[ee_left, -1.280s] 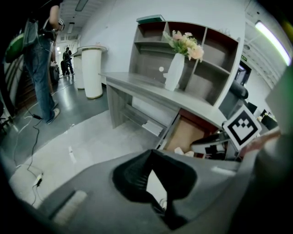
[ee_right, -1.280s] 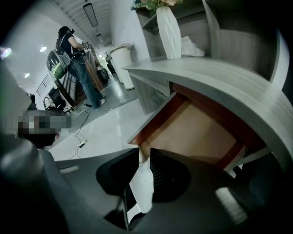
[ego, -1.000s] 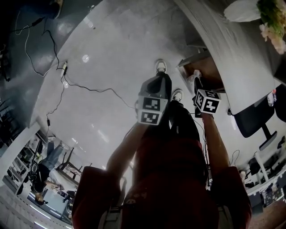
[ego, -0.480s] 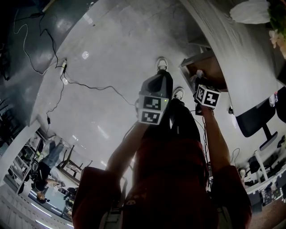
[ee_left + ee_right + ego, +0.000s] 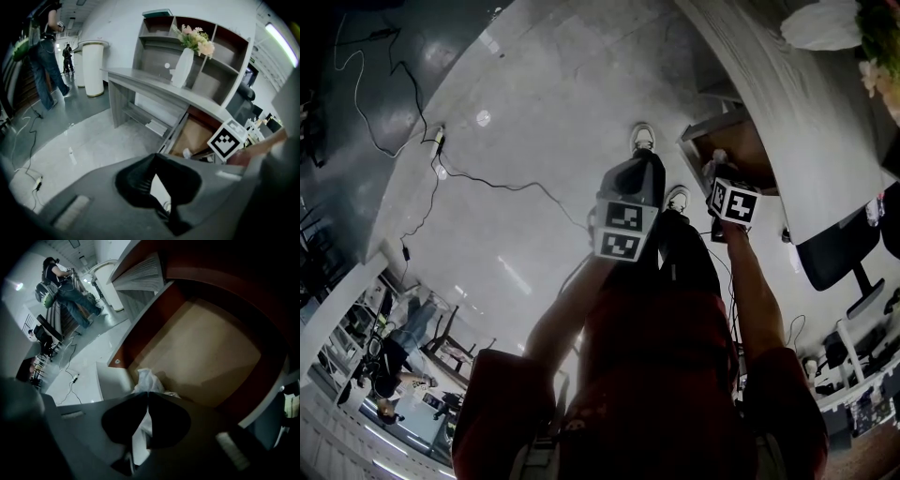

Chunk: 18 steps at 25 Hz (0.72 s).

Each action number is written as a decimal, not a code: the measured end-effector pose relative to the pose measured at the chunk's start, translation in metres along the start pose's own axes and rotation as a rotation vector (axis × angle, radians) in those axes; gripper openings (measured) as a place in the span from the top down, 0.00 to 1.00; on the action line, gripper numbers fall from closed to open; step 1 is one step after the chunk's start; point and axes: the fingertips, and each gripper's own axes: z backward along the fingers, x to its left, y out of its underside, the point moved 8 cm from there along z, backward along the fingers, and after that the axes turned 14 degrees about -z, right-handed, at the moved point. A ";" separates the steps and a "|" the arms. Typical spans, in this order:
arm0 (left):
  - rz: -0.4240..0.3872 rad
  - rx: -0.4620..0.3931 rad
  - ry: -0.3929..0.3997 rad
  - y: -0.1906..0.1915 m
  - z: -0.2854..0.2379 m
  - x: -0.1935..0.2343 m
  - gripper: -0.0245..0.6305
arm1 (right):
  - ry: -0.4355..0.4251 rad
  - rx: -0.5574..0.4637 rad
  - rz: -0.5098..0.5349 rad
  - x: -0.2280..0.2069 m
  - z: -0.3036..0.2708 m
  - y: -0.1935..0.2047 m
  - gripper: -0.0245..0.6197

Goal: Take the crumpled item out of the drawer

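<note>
The drawer (image 5: 201, 352) is pulled open under the desk, with a tan bottom and dark red walls. A white crumpled item (image 5: 147, 380) sits at its near left corner. My right gripper (image 5: 147, 394) is shut on the crumpled item, and white material runs back between the jaws. In the head view the right gripper (image 5: 717, 176) reaches into the drawer (image 5: 741, 145). My left gripper (image 5: 154, 157) hangs shut with nothing in it, left of the drawer (image 5: 197, 133) and over the floor.
A grey desk (image 5: 154, 86) with shelves carries a white vase of flowers (image 5: 183, 68). A black cable (image 5: 487, 185) trails over the pale floor. The person's shoes (image 5: 639, 139) stand beside the drawer. An office chair (image 5: 839, 253) is at the right. A person (image 5: 44, 51) stands far off.
The right gripper has edged slightly further toward the drawer, still on the white item. The left gripper has hardly moved.
</note>
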 end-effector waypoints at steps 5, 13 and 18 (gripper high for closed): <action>-0.027 -0.013 -0.009 -0.011 0.012 -0.008 0.96 | -0.022 -0.031 0.004 0.001 0.013 0.000 0.95; -0.045 -0.047 -0.040 -0.020 0.046 -0.024 0.96 | -0.054 -0.095 0.078 0.013 0.054 0.001 0.95; -0.047 -0.063 -0.073 -0.018 0.061 -0.052 0.96 | -0.109 -0.142 0.088 0.008 0.086 0.019 0.95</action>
